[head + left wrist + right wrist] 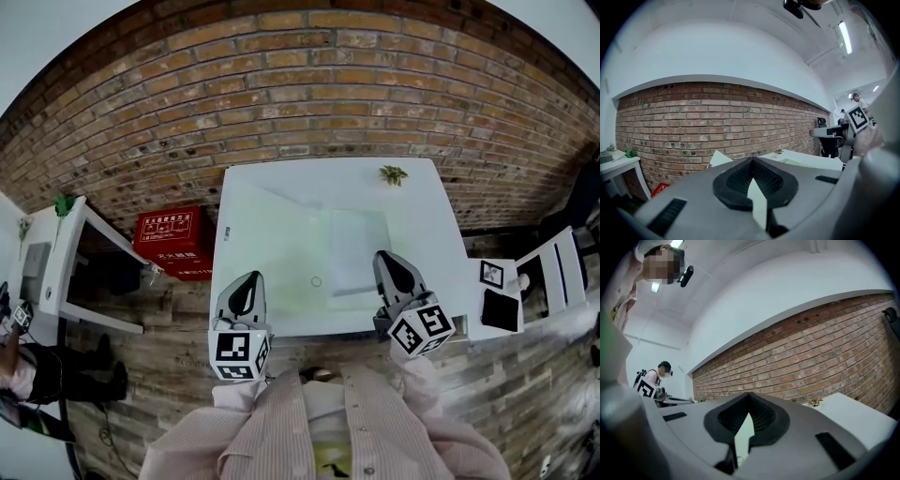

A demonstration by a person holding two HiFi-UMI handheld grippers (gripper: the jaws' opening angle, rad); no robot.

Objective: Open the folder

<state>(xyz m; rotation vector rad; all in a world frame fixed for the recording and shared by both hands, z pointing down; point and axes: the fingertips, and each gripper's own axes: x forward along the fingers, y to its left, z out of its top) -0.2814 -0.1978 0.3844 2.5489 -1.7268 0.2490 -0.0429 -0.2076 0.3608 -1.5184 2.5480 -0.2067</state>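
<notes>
- Two grippers hung over the near edge of the white table (272,225), and neither held anything. The left gripper (250,279) had its jaws pressed together. The right gripper (383,256) also showed its tips meeting, with nothing between them.
- The folder (357,246) lay flat and closed on the table, right of centre. Its right edge was just beside or under the right gripper's tip; whether they touched could not be told.
- It looked like a thin, translucent plastic sleeve, so it was probably light, floppy and slick, and likely to slide on the smooth top rather than lift.
- The best hold seemed to be the top cover's free edge or a corner, pinched alone, while the other gripper pressed the lower leaf down. Which edge was free could not be made out.
</notes>
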